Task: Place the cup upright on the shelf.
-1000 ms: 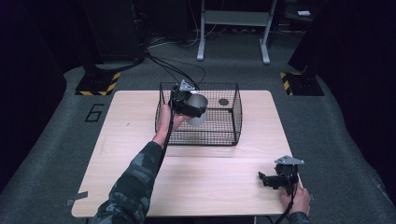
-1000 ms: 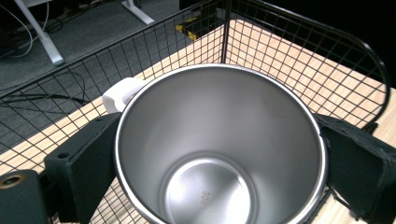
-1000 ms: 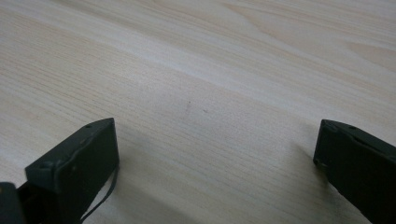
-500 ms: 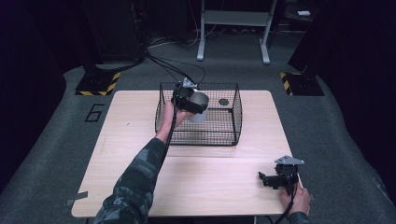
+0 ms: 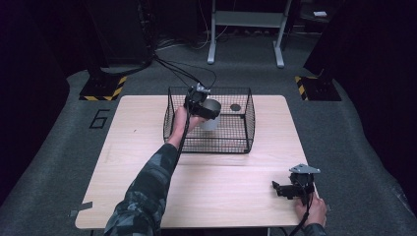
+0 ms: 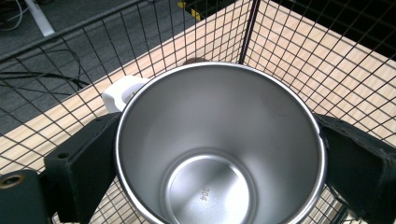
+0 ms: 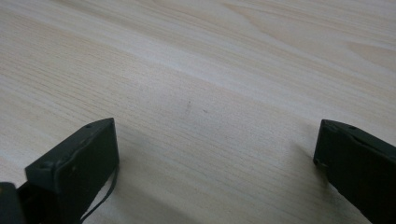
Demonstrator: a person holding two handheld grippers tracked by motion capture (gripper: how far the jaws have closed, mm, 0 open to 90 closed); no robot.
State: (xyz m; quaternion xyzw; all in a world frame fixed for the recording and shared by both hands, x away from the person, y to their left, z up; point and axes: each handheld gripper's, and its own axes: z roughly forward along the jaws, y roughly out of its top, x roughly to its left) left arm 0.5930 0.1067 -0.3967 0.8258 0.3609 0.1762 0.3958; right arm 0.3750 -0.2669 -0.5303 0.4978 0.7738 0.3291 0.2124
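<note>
The light wooden table (image 5: pixel 123 172) stands on grey carpet; a figure 6 is marked on the floor (image 5: pixel 54 147) off its left edge. At the left, a camouflage sleeve (image 5: pixel 145 189) reaches forward from the near edge, and the left hand carries the left tool (image 5: pixel 206 108) over the near-left part of a black wire basket (image 5: pixel 246 130) that sits at the far middle of the table. The left tool is clamped on a steel cup (image 6: pixel 219 149), one black jaw pressed against each side of its wall just below the rim. Seen from the left gripper view, the cup is open toward the camera, its interior holds nothing, and the mark "304" is stamped in its base. A white handle (image 6: pixel 119 91) projects from the cup's outer wall at the upper left. The cup is held inside the basket's walls; whether it touches the basket floor cannot be determined. Within the basket, a small dark round object (image 5: pixel 235 107) lies on the mesh floor toward the far right, well apart from the cup; what it is cannot be told. At the right, the right hand (image 5: pixel 310 211) holds the right tool (image 5: pixel 278 188) low on the table near the near-right corner. Its jaws stand wide apart with bare wood between them, gripping nothing.
</note>
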